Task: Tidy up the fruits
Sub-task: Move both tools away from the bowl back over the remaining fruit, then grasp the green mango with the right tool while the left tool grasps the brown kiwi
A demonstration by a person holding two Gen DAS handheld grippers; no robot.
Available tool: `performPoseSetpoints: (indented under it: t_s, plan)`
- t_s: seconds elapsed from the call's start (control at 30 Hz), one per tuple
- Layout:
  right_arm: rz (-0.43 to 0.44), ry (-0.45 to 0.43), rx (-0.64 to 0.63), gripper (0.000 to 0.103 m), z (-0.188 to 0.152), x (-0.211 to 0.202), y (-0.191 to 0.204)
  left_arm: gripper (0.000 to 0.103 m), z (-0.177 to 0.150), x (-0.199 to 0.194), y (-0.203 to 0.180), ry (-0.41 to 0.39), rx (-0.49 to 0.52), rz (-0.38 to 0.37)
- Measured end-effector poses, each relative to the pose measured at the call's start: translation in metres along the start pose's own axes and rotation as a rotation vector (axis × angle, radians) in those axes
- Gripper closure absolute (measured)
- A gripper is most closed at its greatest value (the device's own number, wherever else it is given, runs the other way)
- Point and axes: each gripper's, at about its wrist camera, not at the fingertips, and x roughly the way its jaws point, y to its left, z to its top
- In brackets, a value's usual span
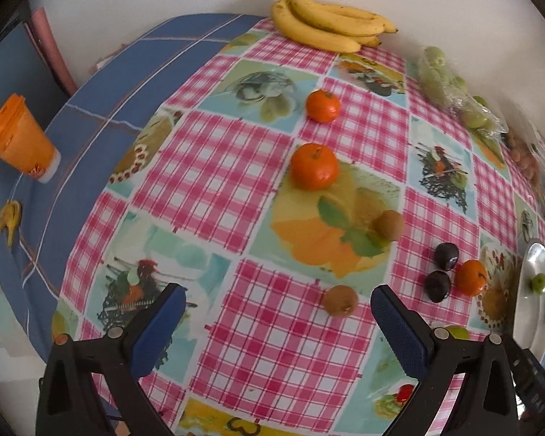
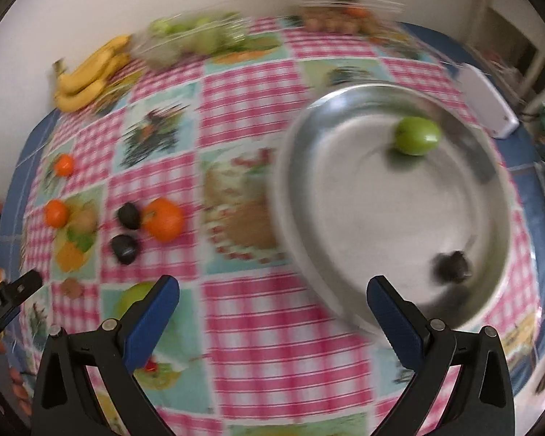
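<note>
An orange cup (image 1: 18,138) is standing at the far left on the blue cloth (image 1: 127,72), well apart from the fruit and seemingly outside the sorting. The left gripper (image 1: 278,312) is hovering over the checked tablecloth (image 1: 207,167) with its jaws wide apart and holding nothing; a kiwi (image 1: 339,300) is lying just ahead between its fingers, so that is probably the next pick. Further in, two tangerines (image 1: 314,167) and a second kiwi (image 1: 388,225) are sitting loose, while the bananas (image 1: 330,21) are resting against the wall, likely too long for the dish. Toward the right, two dark plums (image 1: 445,256) and a third tangerine (image 1: 471,278) are huddling together near the metal dish (image 2: 309,138). The right gripper (image 2: 272,309) is hanging over the dish's near edge, jaws likewise apart and empty. Inside the dish a green fruit (image 2: 416,135) is lying at the far side, suggesting the dish is the collecting place. A dark blob (image 2: 452,266) near its front is too smeared to name. The bagged green fruit (image 2: 196,36) and a clear pack (image 2: 341,18) at the back are blurring badly, and a green fruit (image 2: 136,296) is showing only partly behind the right gripper's left finger.
</note>
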Motion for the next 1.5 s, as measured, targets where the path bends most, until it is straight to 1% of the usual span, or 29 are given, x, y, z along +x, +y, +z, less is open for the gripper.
performPoseSetpoints:
  t_s: [0.1,0.23,0.43,0.63,0.77,0.97,1.1,1.2,1.37,1.47,1.5]
  plan:
    - [0.041,0.023,-0.049,0.0,-0.005,0.005,0.025,0.0,-0.001,0.005,0.003,0.019,-0.009,0.01]
    - [0.072,0.048,-0.099,0.0,-0.009,0.011,0.05,0.0,-0.002,0.01,0.001,0.038,-0.002,0.007]
    - [0.094,0.086,-0.177,0.0,-0.017,0.023,0.074,0.0,-0.003,0.018,-0.006,0.066,0.013,-0.026]
    - [0.079,0.127,-0.213,0.0,-0.018,0.039,0.078,0.0,-0.003,0.025,-0.006,0.082,0.007,-0.058]
    - [0.066,0.135,-0.227,0.0,-0.018,0.047,0.078,0.0,-0.002,0.031,-0.007,0.079,0.015,-0.039]
    - [0.053,0.126,-0.242,0.0,-0.017,0.049,0.073,0.0,-0.002,0.04,-0.013,0.103,0.034,-0.052]
    - [0.02,0.125,-0.304,0.0,-0.021,0.055,0.085,0.0,-0.002,0.048,-0.023,0.125,0.081,-0.029]
    - [-0.004,0.117,-0.34,0.0,-0.025,0.056,0.089,0.0,-0.001,0.054,-0.027,0.137,0.093,-0.013]
    - [-0.006,0.114,-0.33,0.0,-0.024,0.058,0.089,0.0,0.001,0.063,-0.033,0.15,0.102,-0.016]
    - [-0.01,0.101,-0.302,0.0,-0.025,0.056,0.088,0.001,0.002,0.067,-0.038,0.142,0.118,-0.018]
    - [-0.012,0.096,-0.292,0.0,-0.024,0.057,0.087,0.001,-0.002,0.066,-0.035,0.139,0.12,-0.024]
